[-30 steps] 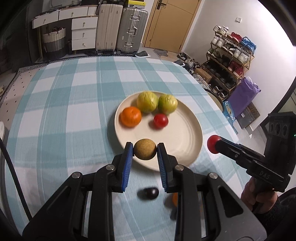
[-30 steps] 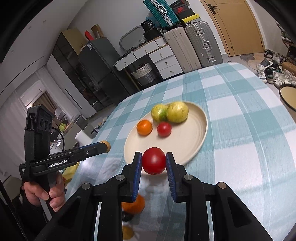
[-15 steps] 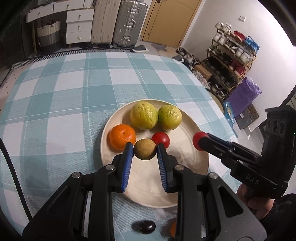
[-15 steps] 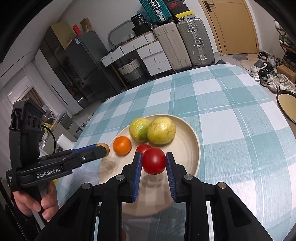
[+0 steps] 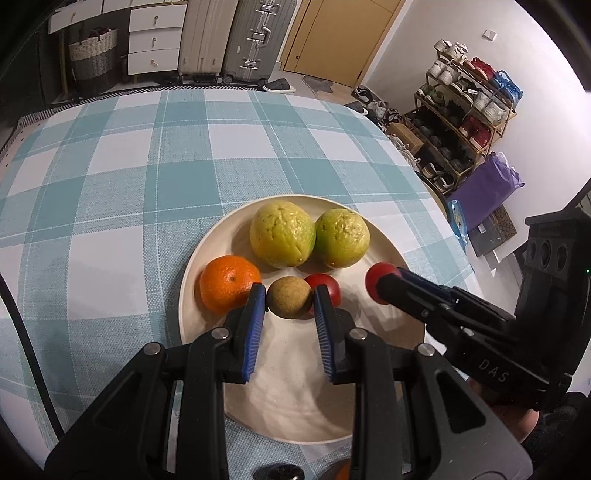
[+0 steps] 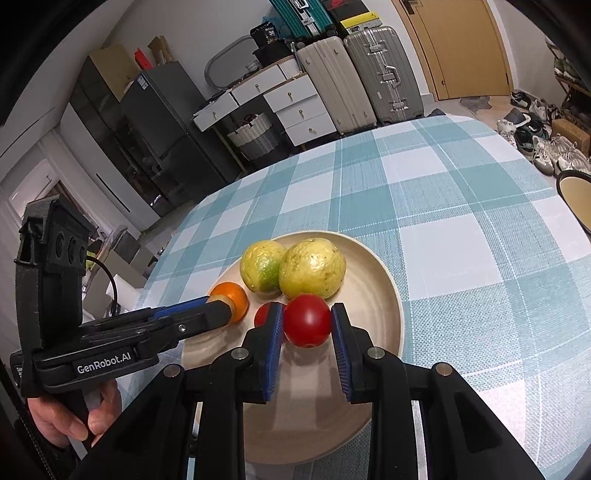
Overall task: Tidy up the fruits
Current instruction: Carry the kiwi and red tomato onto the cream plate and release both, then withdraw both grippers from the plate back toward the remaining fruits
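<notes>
- Nearest in the left wrist view: the left gripper (image 5: pixel 289 301) is clamped on a small brown round fruit (image 5: pixel 289 297), blue pads pressed on both sides, held over the near-middle of the cream plate (image 5: pixel 295 391).
- Over in the right wrist view, the right gripper (image 6: pixel 307 325) is squeezed shut on a red tomato (image 6: pixel 307 325) – also above the plate (image 6: pixel 384 280), near its middle.
- Only the left camera catches two dark bits at the very bottom edge, mostly hidden under the gripper body, so I can't tell what they are.
- Only the right camera shows the person's hand (image 6: pixel 74 417) on the left tool's handle, plus the "GenRobot.AI" lettering.
- Already lying on the plate: a second tomato (image 5: pixel 325 288) just behind the brown fruit, partly blocked by the left gripper's finger, and a mandarin (image 5: pixel 229 282) just beside it to the left.
- Behind those sit two yellow-green guavas (image 5: pixel 282 234) side by side, touching.
- The plate sits on a teal and white checked tablecloth (image 5: pixel 147 184).
- Farther back – two suitcases (image 5: pixel 251 37), white drawers (image 5: pixel 153 35) and a wicker basket (image 5: pixel 92 55) by a wooden door.
- The shoe rack (image 5: pixel 465 107) and purple bag (image 5: pixel 484 188) show fully only from the left camera; the dark fridge (image 6: pixel 159 125) only from the right.
</notes>
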Demonstrator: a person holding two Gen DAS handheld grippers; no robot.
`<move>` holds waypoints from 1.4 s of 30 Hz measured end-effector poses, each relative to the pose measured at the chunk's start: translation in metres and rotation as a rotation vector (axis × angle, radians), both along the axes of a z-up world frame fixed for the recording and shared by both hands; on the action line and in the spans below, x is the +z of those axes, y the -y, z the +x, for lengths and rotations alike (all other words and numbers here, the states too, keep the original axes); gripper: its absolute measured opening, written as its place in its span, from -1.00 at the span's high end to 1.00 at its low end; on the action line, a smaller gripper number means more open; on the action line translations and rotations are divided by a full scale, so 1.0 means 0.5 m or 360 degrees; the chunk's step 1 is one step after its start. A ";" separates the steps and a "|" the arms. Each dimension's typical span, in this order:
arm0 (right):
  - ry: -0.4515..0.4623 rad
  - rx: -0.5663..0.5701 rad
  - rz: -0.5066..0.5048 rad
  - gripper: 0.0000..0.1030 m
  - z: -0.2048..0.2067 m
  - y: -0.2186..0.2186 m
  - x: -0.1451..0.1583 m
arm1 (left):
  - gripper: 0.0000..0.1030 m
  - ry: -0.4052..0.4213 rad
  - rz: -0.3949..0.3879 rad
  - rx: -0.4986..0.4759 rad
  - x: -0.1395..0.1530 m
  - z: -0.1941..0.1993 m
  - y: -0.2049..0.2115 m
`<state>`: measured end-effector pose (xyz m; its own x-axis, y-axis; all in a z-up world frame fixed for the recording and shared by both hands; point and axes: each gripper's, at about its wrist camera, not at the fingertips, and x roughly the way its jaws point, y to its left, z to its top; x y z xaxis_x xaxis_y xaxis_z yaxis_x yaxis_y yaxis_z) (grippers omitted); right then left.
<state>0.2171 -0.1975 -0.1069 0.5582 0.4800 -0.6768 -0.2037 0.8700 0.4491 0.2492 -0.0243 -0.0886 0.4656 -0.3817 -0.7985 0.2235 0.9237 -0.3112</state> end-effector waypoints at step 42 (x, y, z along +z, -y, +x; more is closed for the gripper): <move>0.0309 -0.0019 0.0015 -0.73 -0.164 0.037 0.098 | 0.13 0.0087 0.0067 0.0132 0.056 -0.190 -0.058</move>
